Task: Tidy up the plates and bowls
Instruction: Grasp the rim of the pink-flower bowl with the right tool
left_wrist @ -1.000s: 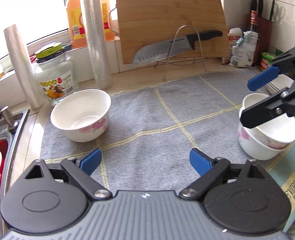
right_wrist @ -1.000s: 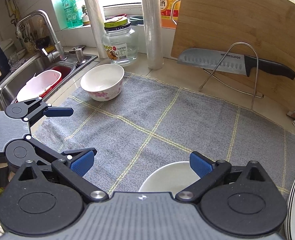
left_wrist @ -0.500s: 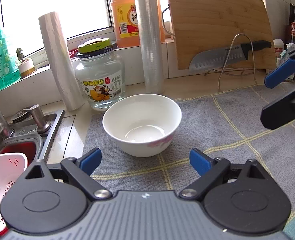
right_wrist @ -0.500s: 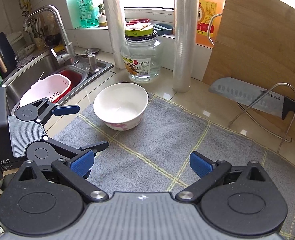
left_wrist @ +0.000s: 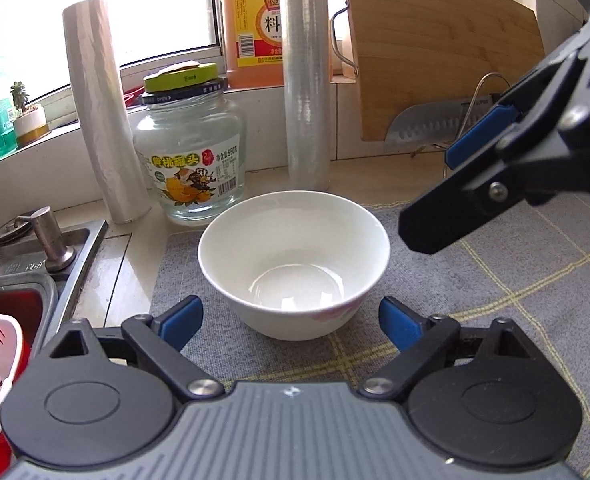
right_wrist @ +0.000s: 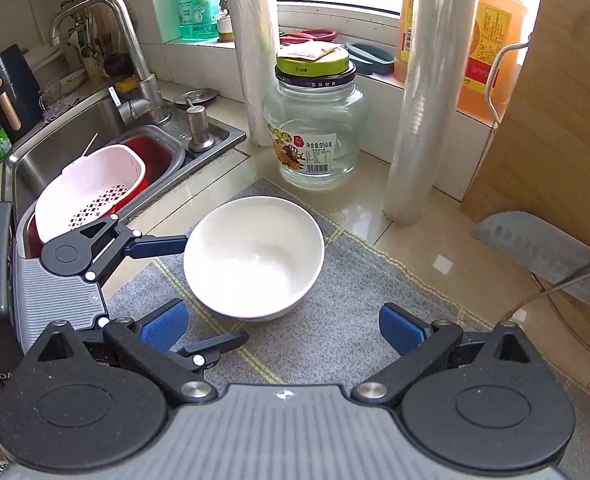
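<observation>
While both grippers hover jaws wide and empty, left gripper point(left_wrist: 291, 322) flanks one round white ceramic bowl with pink floral print point(left_wrist: 294, 268), upright, mouth up, no long axis. Bowl sits on grey checked mat point(left_wrist: 495, 292), near its left corner; right gripper point(right_wrist: 281, 328) just beside.

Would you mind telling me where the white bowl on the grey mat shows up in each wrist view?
Left wrist: white bowl sits centre, just beyond the open left gripper.
Right wrist: white bowl lies left of centre, ahead of the open right gripper.
Shared landmark: glass jar behind the bowl.
</observation>
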Available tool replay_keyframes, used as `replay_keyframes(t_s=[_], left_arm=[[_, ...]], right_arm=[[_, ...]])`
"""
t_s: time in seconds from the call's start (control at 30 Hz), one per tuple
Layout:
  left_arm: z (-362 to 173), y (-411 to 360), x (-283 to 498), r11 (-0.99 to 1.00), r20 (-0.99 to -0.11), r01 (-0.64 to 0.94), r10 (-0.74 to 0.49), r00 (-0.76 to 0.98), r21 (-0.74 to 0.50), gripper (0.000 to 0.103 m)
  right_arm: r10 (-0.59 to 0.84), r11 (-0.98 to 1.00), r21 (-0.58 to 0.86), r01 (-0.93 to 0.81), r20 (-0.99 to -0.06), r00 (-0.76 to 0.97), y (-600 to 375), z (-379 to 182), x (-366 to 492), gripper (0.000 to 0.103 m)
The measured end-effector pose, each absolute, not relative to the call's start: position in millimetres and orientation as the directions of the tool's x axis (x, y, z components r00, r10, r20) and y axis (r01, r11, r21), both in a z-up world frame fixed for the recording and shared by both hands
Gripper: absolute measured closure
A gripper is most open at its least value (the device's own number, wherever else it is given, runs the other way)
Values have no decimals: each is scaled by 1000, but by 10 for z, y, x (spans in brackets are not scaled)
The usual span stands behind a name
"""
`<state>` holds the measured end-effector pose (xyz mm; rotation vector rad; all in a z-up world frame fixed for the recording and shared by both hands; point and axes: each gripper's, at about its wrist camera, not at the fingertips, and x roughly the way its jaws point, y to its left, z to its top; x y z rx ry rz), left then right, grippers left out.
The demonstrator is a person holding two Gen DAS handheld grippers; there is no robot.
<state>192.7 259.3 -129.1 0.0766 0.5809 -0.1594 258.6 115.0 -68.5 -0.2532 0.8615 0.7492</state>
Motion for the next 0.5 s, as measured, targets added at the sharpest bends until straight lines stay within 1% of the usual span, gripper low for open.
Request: replay_keyframes(t_s=[0.27,0.5], left_arm=[[-1308,2613,1975,979,-551,201,-156,820,21,9],[-1290,2619,1994,976,-541,216,-172,824,19,10]], right_arm=[[479,705,64,-706,-777,408,1380,-811,2822,2],[486,687,82,-722,-791,372,1525,-925,2975,10]])
